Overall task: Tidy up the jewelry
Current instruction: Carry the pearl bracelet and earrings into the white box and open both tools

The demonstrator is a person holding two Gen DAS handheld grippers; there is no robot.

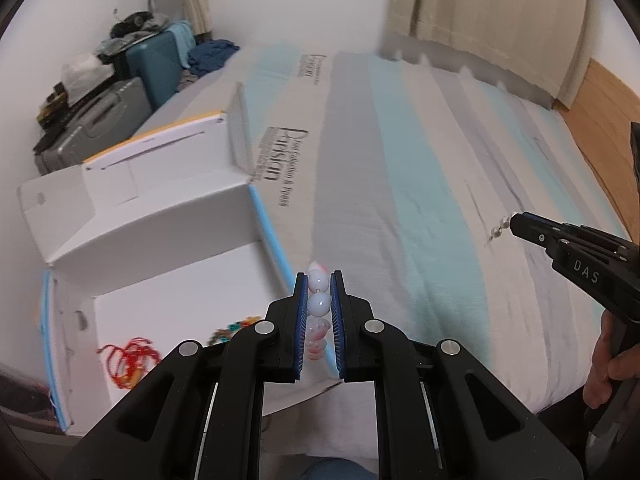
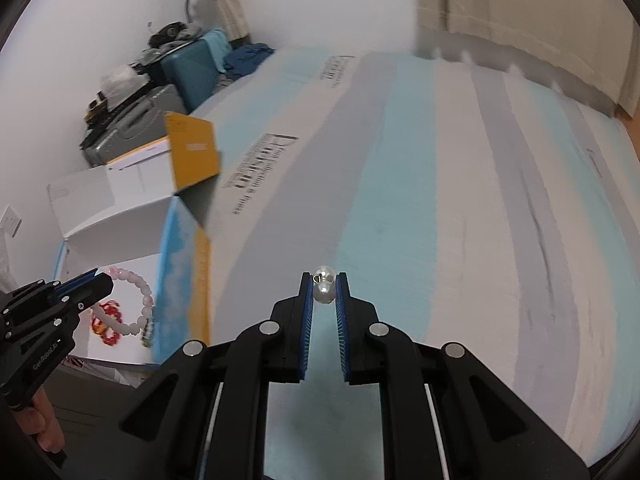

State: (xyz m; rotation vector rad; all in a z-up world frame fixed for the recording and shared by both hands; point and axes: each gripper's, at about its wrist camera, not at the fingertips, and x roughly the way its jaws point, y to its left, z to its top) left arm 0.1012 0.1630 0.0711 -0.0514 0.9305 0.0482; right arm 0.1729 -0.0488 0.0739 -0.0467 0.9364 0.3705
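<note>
My left gripper (image 1: 319, 282) is shut on a pink and white bead bracelet (image 1: 318, 303) and holds it above the right edge of an open white cardboard box (image 1: 172, 280). In the right wrist view the bracelet (image 2: 136, 304) hangs from the left gripper (image 2: 98, 280) over the box (image 2: 120, 200). My right gripper (image 2: 324, 280) is shut on a pearl piece (image 2: 323, 290) above the striped bed (image 2: 440, 200). It also shows in the left wrist view (image 1: 514, 224), pearls (image 1: 499, 229) at its tip. A red cord bracelet (image 1: 128, 358) and a coloured bead bracelet (image 1: 232, 330) lie in the box.
The box has raised flaps (image 1: 240, 132) and stands at the bed's left edge. Suitcases (image 1: 120, 104) and clothes are piled by the wall behind it. Curtains (image 1: 480, 8) hang at the far side of the bed.
</note>
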